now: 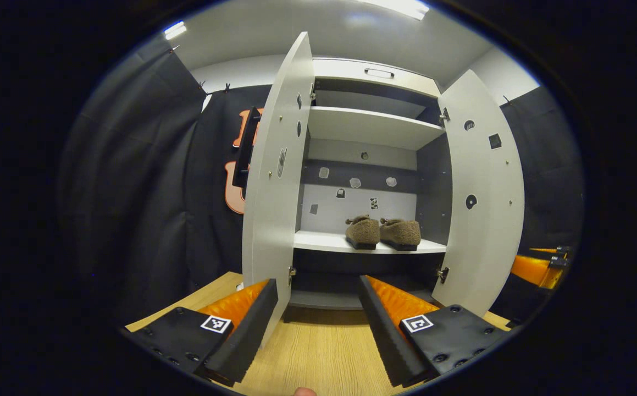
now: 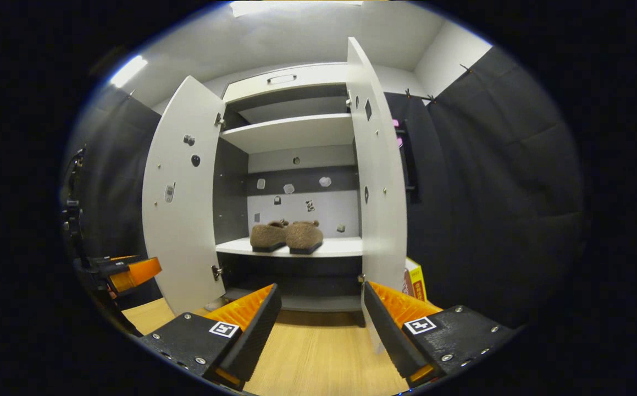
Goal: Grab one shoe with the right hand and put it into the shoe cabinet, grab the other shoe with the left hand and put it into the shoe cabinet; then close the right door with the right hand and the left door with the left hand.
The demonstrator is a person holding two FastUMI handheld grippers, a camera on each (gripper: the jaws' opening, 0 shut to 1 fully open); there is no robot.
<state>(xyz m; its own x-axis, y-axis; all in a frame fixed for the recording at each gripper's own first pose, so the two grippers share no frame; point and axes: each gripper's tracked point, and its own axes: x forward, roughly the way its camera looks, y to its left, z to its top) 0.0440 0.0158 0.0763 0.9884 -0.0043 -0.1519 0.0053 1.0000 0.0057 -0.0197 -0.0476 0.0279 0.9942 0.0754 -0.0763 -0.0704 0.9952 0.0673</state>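
Two brown fuzzy shoes (image 1: 383, 232) (image 2: 287, 236) sit side by side on the white middle shelf (image 1: 323, 242) of the shoe cabinet. Both cabinet doors stand open: the left door (image 1: 274, 181) (image 2: 181, 203) and the right door (image 1: 483, 192) (image 2: 378, 176). My left gripper (image 1: 318, 308) is open and holds nothing, low in front of the cabinet, with the left door's edge just past its left finger. My right gripper (image 2: 321, 311) is open too, with the right door's lower edge close by its right finger. The right gripper (image 1: 541, 269) also shows far right in the left gripper view, and the left gripper (image 2: 126, 272) far left in the right gripper view.
A wooden floor (image 1: 318, 346) runs up to the cabinet. An upper shelf (image 1: 367, 126) and a bottom compartment (image 1: 323, 286) hold nothing I can see. A yellow and red box (image 2: 416, 280) stands behind the right door. Black cloth walls close in on both sides.
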